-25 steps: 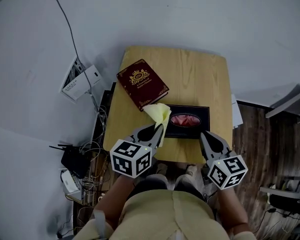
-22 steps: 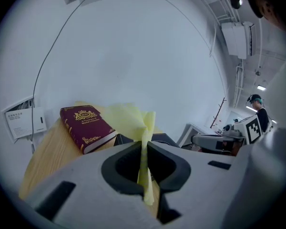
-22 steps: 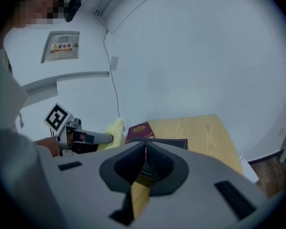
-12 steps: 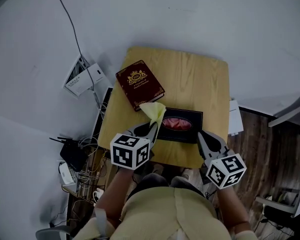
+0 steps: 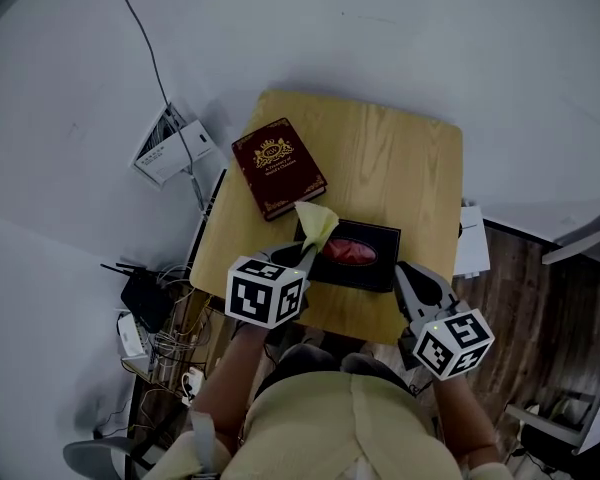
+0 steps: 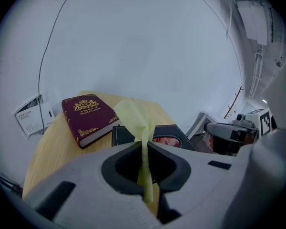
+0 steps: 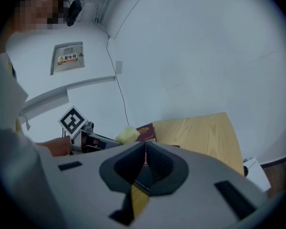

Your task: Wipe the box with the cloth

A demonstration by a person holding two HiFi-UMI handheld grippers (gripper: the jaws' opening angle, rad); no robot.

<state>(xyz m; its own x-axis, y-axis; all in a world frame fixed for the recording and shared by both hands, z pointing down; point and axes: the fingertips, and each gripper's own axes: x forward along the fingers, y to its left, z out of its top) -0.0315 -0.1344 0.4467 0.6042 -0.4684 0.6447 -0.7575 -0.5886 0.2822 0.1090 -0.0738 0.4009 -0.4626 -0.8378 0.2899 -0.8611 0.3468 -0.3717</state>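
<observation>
A black tissue box [image 5: 372, 264] with a red opening lies near the front edge of the wooden table [image 5: 400, 168]. My left gripper [image 5: 305, 257] is shut on a yellow cloth [image 5: 317, 224], which stands up over the box's left end. In the left gripper view the cloth [image 6: 135, 116] rises from between the closed jaws, with the box [image 6: 170, 138] just behind it. My right gripper [image 5: 406, 274] is shut and empty, just off the box's near right corner. The right gripper view shows its jaws closed together [image 7: 144, 150], with the cloth [image 7: 127, 135] to the left.
A maroon book [image 5: 278, 167] with gold print lies on the table's left, close behind the cloth. On the floor to the left are a white device [image 5: 166, 148], cables and a black router [image 5: 140, 298]. White furniture [image 5: 580, 248] stands at the right.
My left gripper has carried the cloth to the right and down, from beside the box to over its left end. The right gripper shifted slightly and stays shut.
</observation>
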